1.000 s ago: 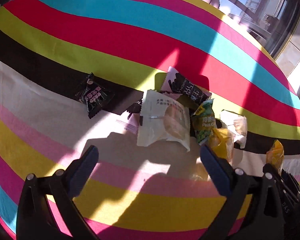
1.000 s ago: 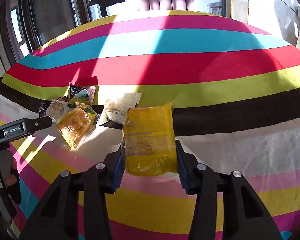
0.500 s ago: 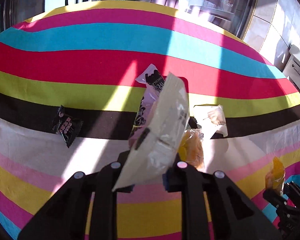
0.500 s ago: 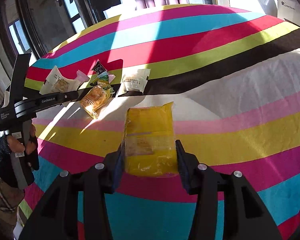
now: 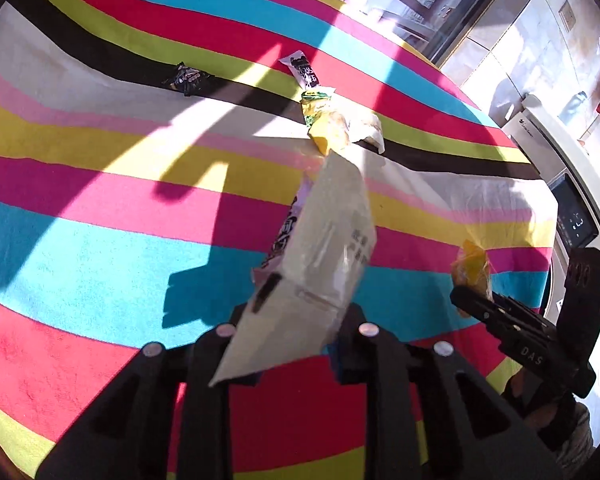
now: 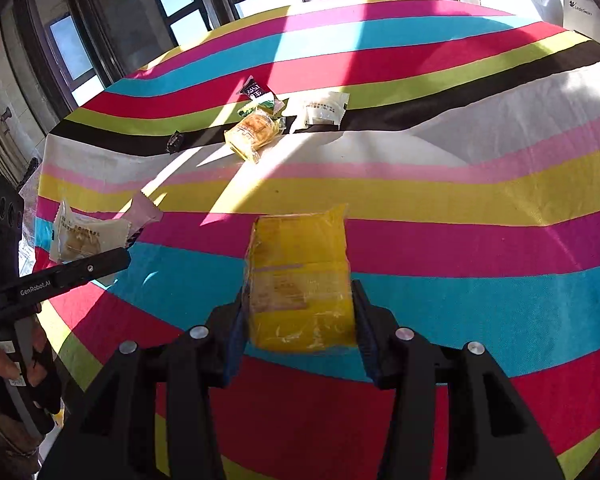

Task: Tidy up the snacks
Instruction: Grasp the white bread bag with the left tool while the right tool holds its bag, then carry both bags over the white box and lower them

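My left gripper grips a white snack packet by its lower end, with a pink-purple wrapper caught behind it. Its jaws are opening, and the packet still sits between the pads above the turquoise stripe. My right gripper is shut on a yellow snack packet held upright over the cloth. The right wrist view shows the left gripper with its white packet at far left. The loose pile of snacks lies far off on the white and black stripes.
A striped cloth covers the whole surface. A small black packet lies apart from the pile on the black stripe. A white packet rests at the pile's right. A white appliance stands past the right edge, windows behind.
My left gripper shut on the white packet in the pile and carried it off toward the near stripes. My right gripper drew back the same way with the yellow packet.
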Demonstrator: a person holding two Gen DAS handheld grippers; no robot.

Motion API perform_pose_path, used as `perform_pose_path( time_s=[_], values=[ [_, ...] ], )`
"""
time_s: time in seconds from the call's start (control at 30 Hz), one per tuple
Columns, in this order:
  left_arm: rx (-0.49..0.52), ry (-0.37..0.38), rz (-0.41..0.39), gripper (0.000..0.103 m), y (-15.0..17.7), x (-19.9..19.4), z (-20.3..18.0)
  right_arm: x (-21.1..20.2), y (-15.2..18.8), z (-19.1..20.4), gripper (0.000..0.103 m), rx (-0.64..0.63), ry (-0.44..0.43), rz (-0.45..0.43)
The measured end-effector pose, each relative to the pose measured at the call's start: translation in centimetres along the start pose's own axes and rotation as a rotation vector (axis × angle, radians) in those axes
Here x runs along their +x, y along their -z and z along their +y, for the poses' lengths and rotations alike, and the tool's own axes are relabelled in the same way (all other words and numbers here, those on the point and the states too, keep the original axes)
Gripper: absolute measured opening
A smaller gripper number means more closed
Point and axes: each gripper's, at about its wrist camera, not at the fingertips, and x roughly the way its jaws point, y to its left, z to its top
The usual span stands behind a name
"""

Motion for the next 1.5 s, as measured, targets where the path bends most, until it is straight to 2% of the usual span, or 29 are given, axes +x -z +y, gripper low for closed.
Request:
perform_pose_path(
  time_s=[0.03,0.07,0.1,0.13,0.23,0.3,0.43,0.6,0.83,0.93,1.0,1.13,1.23,1.5],
  values=[
    [-0.029,-0.008,-0.023,0.051,0.1,-0.5,0.5,-0.2,0.3,0.1,0.047,-0.002,0.001,0.002],
    [-0.058,-0.024,-0.061,0.059,0.1,-1.0,1.1,-0.5,0.6,0.2,0.047,-0.005,0.005,0.002],
    [-0.068,-0.035,-0.075,0.059,0.1,-1.4,1.4,-0.7,0.8,0.4,0.047,-0.006,0.010,0.001],
    [-0.059,-0.039,-0.067,0.058,-0.3,-1.3,1.5,-1.0,1.0,0.5,0.047,-0.007,0.012,0.000],
    [-0.033,-0.059,-0.045,0.046,-0.5,-1.1,1.9,-1.9,1.2,0.7,0.048,-0.008,0.020,-0.014],
    [-0.031,-0.044,-0.043,0.033,-0.3,-1.3,2.3,-2.5,1.1,0.7,0.048,-0.012,0.029,-0.026],
    [-0.032,-0.052,-0.093,0.025,0.3,-3.0,2.5,-3.5,1.1,0.7,0.048,-0.017,0.043,-0.038],
    [0.032,-0.127,-0.100,0.024,1.0,-5.4,1.1,-4.1,1.6,1.2,0.048,-0.025,0.032,-0.037],
    [0.182,-0.248,-0.108,0.023,2.6,-7.4,-1.8,-4.0,2.2,3.5,0.048,-0.070,0.006,-0.020],
    [0.231,-0.270,-0.095,0.023,3.7,-7.9,-2.9,-4.4,2.4,5.2,0.048,-0.113,-0.011,-0.018],
    [0.252,-0.257,-0.081,0.023,4.5,-8.3,-3.6,-4.6,2.7,6.5,0.048,-0.146,-0.027,-0.014],
    [0.247,-0.221,-0.045,0.023,6.4,-9.3,-3.7,-4.5,3.3,9.2,0.048,-0.206,-0.061,0.014],
    [0.212,-0.228,-0.047,0.023,7.3,-10.7,-2.2,-4.1,3.7,12.0,0.048,-0.288,-0.088,0.033],
    [0.126,-0.353,-0.070,0.023,8.7,-14.8,2.6,-3.3,4.6,19.3,0.048,-0.453,-0.208,0.073]
  ],
)
